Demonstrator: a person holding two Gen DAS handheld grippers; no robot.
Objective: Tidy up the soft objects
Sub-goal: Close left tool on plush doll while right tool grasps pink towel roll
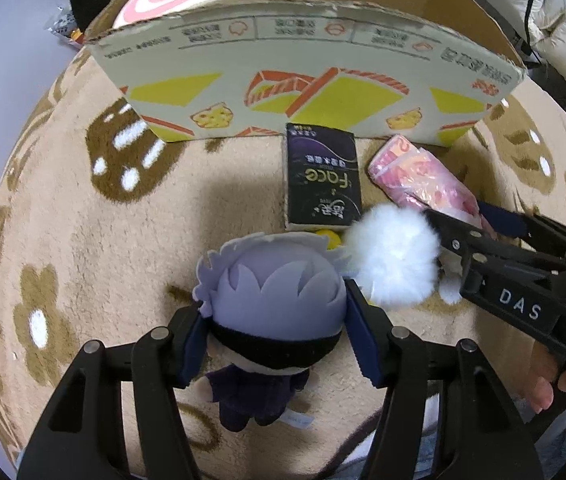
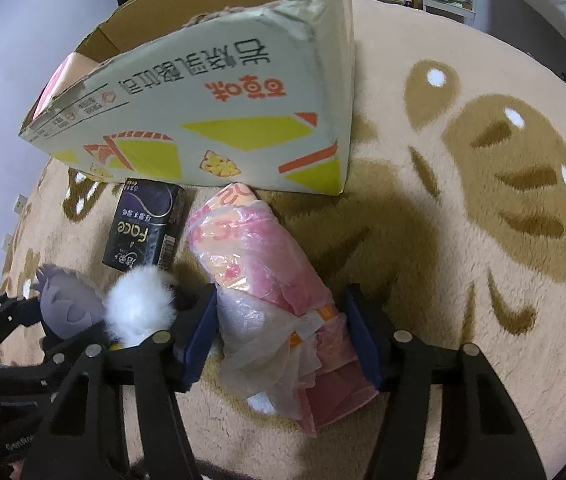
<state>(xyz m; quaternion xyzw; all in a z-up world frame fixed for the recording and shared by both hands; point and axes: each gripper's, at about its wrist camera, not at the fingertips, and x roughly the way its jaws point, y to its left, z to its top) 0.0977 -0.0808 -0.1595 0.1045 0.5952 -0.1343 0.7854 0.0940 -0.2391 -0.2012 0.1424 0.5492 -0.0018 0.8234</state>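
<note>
The left gripper (image 1: 279,340) straddles the plush doll (image 1: 271,304) on the rug (image 1: 83,240), pads at its head, contact unclear; the right gripper (image 2: 281,328) spans the pink wrapped bundle (image 2: 259,264), fingers spread; a white pompom (image 1: 393,256) lies between; the cardboard box (image 1: 307,80) stands at twelve o'clock, a tissue pack (image 1: 323,176) just before it.

Rug (image 1: 83,240): beige, brown flower pattern. Plush doll (image 1: 271,300): lavender hair, black blindfold. Box (image 1: 303,76): white, yellow-orange graphics.
</note>
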